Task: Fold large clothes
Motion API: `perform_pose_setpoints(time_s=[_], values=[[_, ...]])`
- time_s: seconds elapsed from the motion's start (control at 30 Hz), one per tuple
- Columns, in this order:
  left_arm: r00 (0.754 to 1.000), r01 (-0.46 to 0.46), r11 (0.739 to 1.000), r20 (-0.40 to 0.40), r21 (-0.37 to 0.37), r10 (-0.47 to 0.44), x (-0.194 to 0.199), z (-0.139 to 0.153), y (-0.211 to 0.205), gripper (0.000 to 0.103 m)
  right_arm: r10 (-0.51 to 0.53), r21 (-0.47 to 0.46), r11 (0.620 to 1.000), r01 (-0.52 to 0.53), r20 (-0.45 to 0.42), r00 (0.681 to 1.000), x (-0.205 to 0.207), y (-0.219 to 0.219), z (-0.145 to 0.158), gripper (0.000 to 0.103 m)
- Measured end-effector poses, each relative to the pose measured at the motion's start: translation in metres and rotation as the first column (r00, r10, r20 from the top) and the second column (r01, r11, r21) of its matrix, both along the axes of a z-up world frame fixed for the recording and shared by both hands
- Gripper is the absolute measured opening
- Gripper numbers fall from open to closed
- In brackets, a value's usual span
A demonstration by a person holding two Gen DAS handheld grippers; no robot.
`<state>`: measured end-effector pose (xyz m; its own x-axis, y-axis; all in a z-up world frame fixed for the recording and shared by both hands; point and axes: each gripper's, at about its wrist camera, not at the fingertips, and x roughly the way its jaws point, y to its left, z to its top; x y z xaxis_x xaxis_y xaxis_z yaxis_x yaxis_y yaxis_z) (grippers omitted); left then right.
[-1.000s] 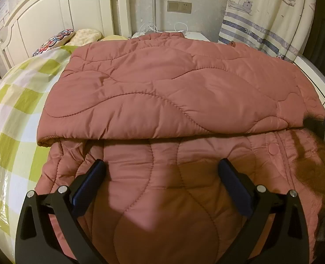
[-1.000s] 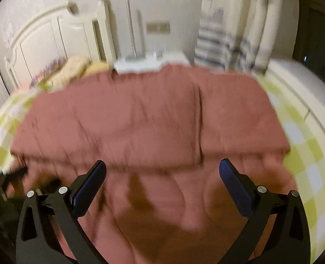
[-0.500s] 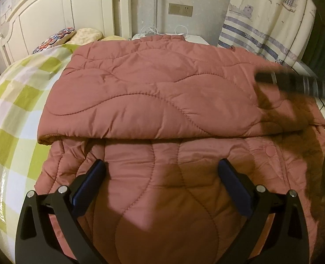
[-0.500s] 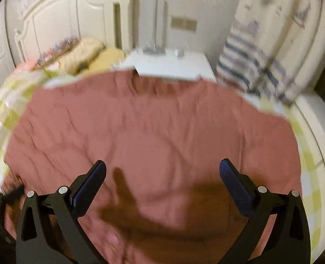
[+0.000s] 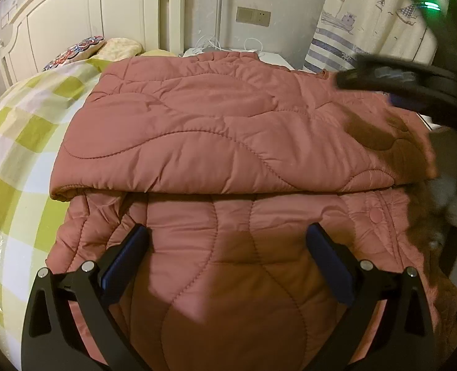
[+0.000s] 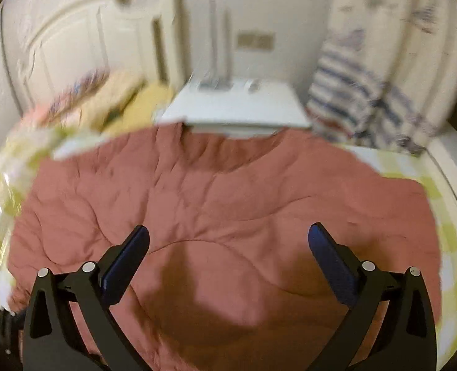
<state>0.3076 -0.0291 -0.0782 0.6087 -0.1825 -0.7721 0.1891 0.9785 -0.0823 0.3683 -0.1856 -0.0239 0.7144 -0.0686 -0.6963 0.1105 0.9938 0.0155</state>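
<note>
A large dusty-pink quilted coat (image 5: 216,130) lies on the bed, its far half folded over the near half along a thick fold edge across the middle. My left gripper (image 5: 228,247) hovers open over the near layer, nothing between its fingers. In the left wrist view the right gripper (image 5: 395,83) appears blurred above the coat's far right corner. The right wrist view is blurred; there my right gripper (image 6: 228,247) stands open above the pink coat (image 6: 222,204), holding nothing.
A green-and-white checked bedspread (image 5: 18,160) covers the bed. Pillows (image 5: 104,49) lie by the white headboard (image 5: 74,18). A white nightstand (image 6: 234,108) with cables stands beyond the coat, and a striped curtain (image 5: 364,31) hangs at the right.
The right gripper has swung up and forward from the coat's right edge to above its far part. The left gripper has barely moved. The coat lies as before.
</note>
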Motion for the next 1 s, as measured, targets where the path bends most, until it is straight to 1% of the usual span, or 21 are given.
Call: perform_pose_setpoints(time_s=[0.03,0.07,0.13,0.17,0.23,0.3,0.37,0.4,0.43,0.47,0.53,0.57,0.6,0.7,0.73,0.8,0.83,0.87,0.93,0.97,1.0], values=[[1.000,0.000,1.000,0.000,-0.001,0.000,0.000,0.000,0.000,0.101,-0.044,-0.002,0.999,0.044,0.018,0.999,-0.009,-0.008,0.000,0.098],[1.000,0.000,1.000,0.000,-0.002,0.000,0.000,0.000,0.000,0.101,-0.057,-0.004,0.998,0.057,0.014,0.998,-0.012,-0.013,-0.004,0.098],[1.000,-0.001,1.000,0.000,-0.004,0.001,0.001,0.000,0.001,0.101,-0.044,-0.023,0.999,0.042,-0.077,0.996,-0.004,-0.018,-0.028,0.099],[1.000,-0.001,1.000,0.001,-0.007,0.001,0.001,0.000,0.001,0.101,-0.008,-0.015,1.000,0.007,-0.129,0.992,0.001,-0.021,-0.047,0.099],[1.000,-0.001,1.000,0.002,-0.013,0.001,0.001,0.000,0.002,0.101,-0.010,0.025,1.000,0.012,-0.098,0.995,-0.005,-0.028,-0.040,0.098],[1.000,-0.001,1.000,0.003,-0.026,0.001,0.000,0.001,0.004,0.101,-0.045,0.028,0.999,0.047,-0.084,0.995,-0.014,-0.029,-0.027,0.098],[1.000,-0.001,1.000,0.002,-0.029,0.001,0.001,0.001,0.005,0.101,-0.041,0.070,0.997,0.040,0.013,0.999,-0.044,-0.028,-0.006,0.098],[1.000,-0.001,1.000,0.003,-0.029,0.001,0.002,0.001,0.005,0.101,-0.039,0.061,0.997,0.037,0.037,0.999,-0.055,-0.025,-0.002,0.098],[1.000,-0.001,1.000,0.003,-0.029,0.001,0.002,0.001,0.006,0.101,-0.034,0.031,0.999,0.033,0.033,0.999,-0.064,-0.021,-0.004,0.098],[1.000,-0.001,1.000,0.002,-0.029,0.001,0.002,0.001,0.006,0.101,-0.024,0.003,1.000,0.024,0.003,1.000,-0.065,-0.019,-0.010,0.098],[1.000,-0.002,1.000,0.001,-0.030,0.002,0.002,0.000,0.006,0.101,0.010,-0.070,0.997,-0.020,-0.133,0.991,-0.057,-0.012,-0.041,0.098],[1.000,-0.002,1.000,0.002,-0.030,0.002,0.002,0.001,0.006,0.101,0.023,-0.063,0.997,-0.033,-0.160,0.987,-0.055,-0.012,-0.051,0.099],[1.000,-0.001,1.000,0.003,-0.031,0.001,0.003,0.001,0.007,0.101,0.021,-0.024,0.999,-0.024,-0.143,0.990,-0.056,-0.017,-0.050,0.098],[1.000,-0.003,0.999,0.004,-0.041,0.003,0.003,0.001,0.007,0.101,-0.027,0.020,0.999,0.030,-0.139,0.990,-0.069,-0.026,-0.034,0.098],[1.000,-0.003,0.999,0.004,-0.040,0.003,0.003,0.000,0.007,0.101,-0.022,0.025,0.999,0.025,-0.114,0.993,-0.081,-0.024,-0.026,0.098],[1.000,-0.003,0.999,0.004,-0.041,0.003,0.004,0.000,0.008,0.101,0.002,-0.018,1.000,-0.004,-0.095,0.995,-0.095,-0.014,-0.023,0.098],[1.000,-0.004,0.999,0.003,-0.042,0.004,0.003,0.000,0.007,0.101,0.020,-0.048,0.999,-0.025,-0.106,0.994,-0.102,-0.009,-0.027,0.098],[1.000,-0.004,0.999,0.004,-0.040,0.004,0.003,0.000,0.007,0.101,0.045,-0.083,0.995,-0.057,-0.142,0.989,-0.109,-0.003,-0.036,0.098],[1.000,-0.004,0.999,0.004,-0.039,0.004,0.003,0.000,0.006,0.101,0.064,-0.116,0.989,-0.089,-0.202,0.977,-0.110,-0.001,-0.057,0.098],[1.000,-0.004,0.999,0.004,-0.039,0.004,0.003,0.000,0.006,0.101,0.073,-0.064,0.994,-0.086,-0.172,0.982,-0.113,-0.010,-0.058,0.098],[1.000,-0.004,0.999,0.004,-0.038,0.004,0.003,0.000,0.006,0.101,0.063,-0.028,0.997,-0.069,-0.178,0.982,-0.114,-0.018,-0.058,0.098]])
